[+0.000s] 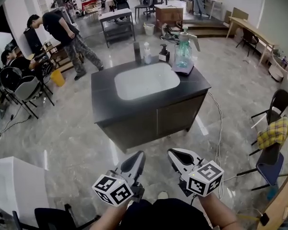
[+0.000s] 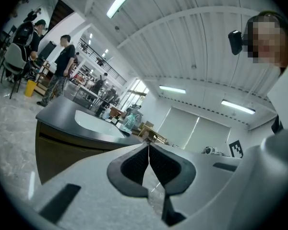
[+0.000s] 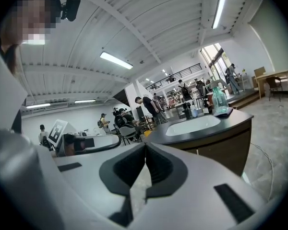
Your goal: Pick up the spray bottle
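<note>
A clear teal spray bottle (image 1: 184, 52) with a white trigger head stands at the far right corner of a dark counter (image 1: 105, 87) with a white sink basin (image 1: 146, 80). It also shows small in the right gripper view as the spray bottle (image 3: 219, 101) and faintly in the left gripper view as the spray bottle (image 2: 129, 120). My left gripper (image 1: 139, 157) and right gripper (image 1: 172, 154) are held low, side by side, well short of the counter's near side. Both are shut and hold nothing; in each gripper view the left gripper (image 2: 148, 146) and right gripper (image 3: 145, 148) jaws meet.
A grey tumbler (image 1: 137, 52), a small white bottle (image 1: 147, 53) and a dark pump bottle (image 1: 163, 54) stand behind the basin. A chair with a plaid cloth (image 1: 273, 132) is at right, a cable (image 1: 218, 128) lies on the floor, and people (image 1: 65, 35) stand at left.
</note>
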`<state>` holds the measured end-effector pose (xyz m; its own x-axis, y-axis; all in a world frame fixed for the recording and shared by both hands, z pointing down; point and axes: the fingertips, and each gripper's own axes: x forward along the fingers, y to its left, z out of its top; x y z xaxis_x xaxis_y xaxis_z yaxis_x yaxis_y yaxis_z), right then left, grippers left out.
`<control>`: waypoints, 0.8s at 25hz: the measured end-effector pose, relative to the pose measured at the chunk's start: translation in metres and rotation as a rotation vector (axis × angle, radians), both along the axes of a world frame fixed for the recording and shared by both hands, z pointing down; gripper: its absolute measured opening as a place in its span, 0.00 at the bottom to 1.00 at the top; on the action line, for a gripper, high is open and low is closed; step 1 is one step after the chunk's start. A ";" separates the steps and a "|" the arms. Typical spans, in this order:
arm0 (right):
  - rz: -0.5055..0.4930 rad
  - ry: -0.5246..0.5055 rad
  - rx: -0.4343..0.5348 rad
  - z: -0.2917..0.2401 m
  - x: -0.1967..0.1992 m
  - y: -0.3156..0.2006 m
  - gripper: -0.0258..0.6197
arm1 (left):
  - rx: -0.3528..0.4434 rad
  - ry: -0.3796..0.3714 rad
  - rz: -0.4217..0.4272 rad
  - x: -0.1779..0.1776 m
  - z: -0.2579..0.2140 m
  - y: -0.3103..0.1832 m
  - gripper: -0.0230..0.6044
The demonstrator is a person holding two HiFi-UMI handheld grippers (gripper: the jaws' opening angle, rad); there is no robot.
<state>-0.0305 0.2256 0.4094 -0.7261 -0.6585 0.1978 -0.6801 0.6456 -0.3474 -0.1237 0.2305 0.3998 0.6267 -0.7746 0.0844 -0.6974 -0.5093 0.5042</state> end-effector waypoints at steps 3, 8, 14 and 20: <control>0.000 -0.005 -0.004 0.002 0.012 -0.014 0.05 | -0.005 -0.002 0.010 0.016 0.002 -0.011 0.05; 0.006 -0.005 -0.005 0.005 0.026 -0.030 0.05 | -0.012 -0.018 0.023 0.031 0.004 -0.028 0.05; 0.023 -0.015 -0.037 0.015 0.032 -0.043 0.05 | -0.035 -0.014 0.036 0.037 0.006 -0.048 0.05; 0.054 -0.006 -0.054 0.018 0.040 -0.071 0.05 | -0.031 -0.011 0.083 0.051 0.007 -0.083 0.05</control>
